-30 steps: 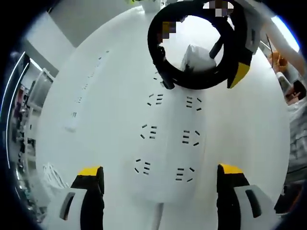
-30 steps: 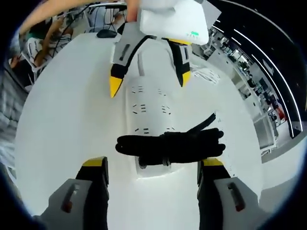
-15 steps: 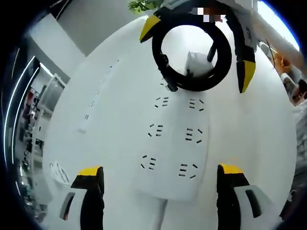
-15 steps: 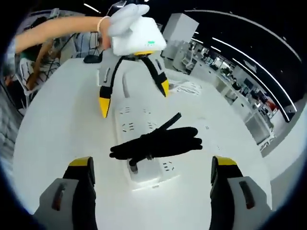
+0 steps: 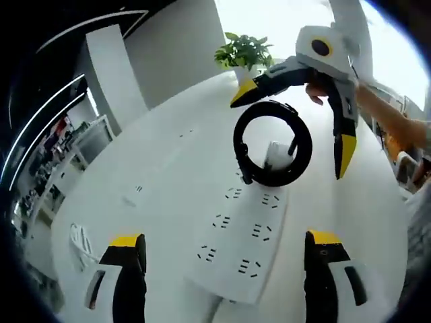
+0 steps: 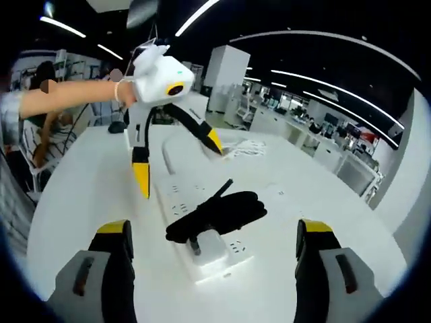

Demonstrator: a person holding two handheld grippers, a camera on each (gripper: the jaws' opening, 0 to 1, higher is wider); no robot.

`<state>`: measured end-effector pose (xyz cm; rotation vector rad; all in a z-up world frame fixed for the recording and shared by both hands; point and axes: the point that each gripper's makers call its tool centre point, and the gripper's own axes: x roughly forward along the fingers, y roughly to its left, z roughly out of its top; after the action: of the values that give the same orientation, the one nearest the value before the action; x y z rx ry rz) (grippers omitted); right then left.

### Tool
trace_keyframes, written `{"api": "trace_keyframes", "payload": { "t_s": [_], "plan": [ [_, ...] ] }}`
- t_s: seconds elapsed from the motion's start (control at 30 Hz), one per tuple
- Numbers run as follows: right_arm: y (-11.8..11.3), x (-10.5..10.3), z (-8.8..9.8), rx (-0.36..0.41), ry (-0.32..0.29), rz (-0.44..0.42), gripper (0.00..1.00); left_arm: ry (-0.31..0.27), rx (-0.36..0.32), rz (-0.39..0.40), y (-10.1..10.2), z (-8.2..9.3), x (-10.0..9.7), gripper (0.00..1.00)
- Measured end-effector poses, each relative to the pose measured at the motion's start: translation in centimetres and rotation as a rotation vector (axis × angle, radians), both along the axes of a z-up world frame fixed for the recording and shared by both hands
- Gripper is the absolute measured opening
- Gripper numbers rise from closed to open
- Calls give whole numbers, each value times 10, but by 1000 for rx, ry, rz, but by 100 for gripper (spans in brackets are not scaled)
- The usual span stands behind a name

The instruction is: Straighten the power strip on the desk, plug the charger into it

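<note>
The left gripper view looks down the length of the white power strip (image 5: 246, 232), which lies flat on the white desk (image 5: 155, 182) with its socket rows showing, and at a potted plant (image 5: 246, 50) past the desk's far edge. The charger (image 5: 276, 153) sits on the strip's far end, ringed by its coiled black cable (image 5: 273, 151). The right gripper view takes the strip (image 6: 185, 202) from the opposite end, the cable (image 6: 215, 214) seen edge-on as a dark bundle over the white charger block (image 6: 210, 246), with rows of office desks behind. Bare desk lies on both sides of the strip. The left gripper (image 5: 225, 242) hovers with its jaws wide apart, holding nothing. The right gripper (image 6: 212, 232) is likewise spread and empty, above the charger.
</note>
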<state>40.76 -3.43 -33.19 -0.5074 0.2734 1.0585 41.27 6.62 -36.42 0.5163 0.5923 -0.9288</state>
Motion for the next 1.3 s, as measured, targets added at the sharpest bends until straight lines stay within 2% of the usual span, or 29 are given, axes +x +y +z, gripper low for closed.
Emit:
{"api": "trace_keyframes", "payload": {
  "t_s": [0.1,0.13,0.2,0.3,0.4,0.43,0.47,0.5,0.53,0.6,0.67,0.77,0.83,0.9,1.0,1.07,1.2,1.3],
  "plan": [
    [0,-3,0,13,2,-15,100,-37,-43,14,-1,8,1,99],
    [0,-5,0,17,-1,-18,100,-61,-62,45,0,12,4,99],
    [0,-6,4,40,-9,-29,100,-74,-87,51,0,16,3,99],
    [-1,-8,10,68,-19,-47,100,-124,-115,82,2,24,4,99],
    [-4,-9,16,84,-24,-75,100,-163,-144,124,6,35,11,99],
    [-6,-7,17,83,-31,-90,100,-171,-138,163,11,35,15,99],
    [-11,-4,17,58,-42,-122,100,-156,-106,236,22,32,15,99],
    [-16,-3,14,18,-46,-143,100,-163,-121,219,20,34,15,99],
    [-20,-2,14,-9,-60,-159,100,-170,-170,244,22,39,20,99],
    [-25,0,14,-23,-68,-200,100,-156,-205,262,23,41,20,99],
    [-25,0,22,45,-56,-234,100,-168,-239,271,24,46,19,99],
    [-24,0,39,198,-34,-277,99,-209,-279,261,22,54,14,99],
    [-28,0,51,266,-52,-300,99,-238,-288,270,21,60,11,99],
    [-36,3,57,254,-107,-352,99,-291,-321,297,22,70,9,99],
    [-44,1,58,198,-178,-396,100,-346,-331,338,27,82,2,99],
    [-44,-4,58,191,-194,-402,100,-398,-333,362,31,90,-2,99],
    [-47,-14,63,212,-213,-413,100,-434,-354,389,35,99,-18,99],
    [-51,-19,69,266,-216,-430,100,-447,-378,404,37,103,-29,99]
  ]
}}
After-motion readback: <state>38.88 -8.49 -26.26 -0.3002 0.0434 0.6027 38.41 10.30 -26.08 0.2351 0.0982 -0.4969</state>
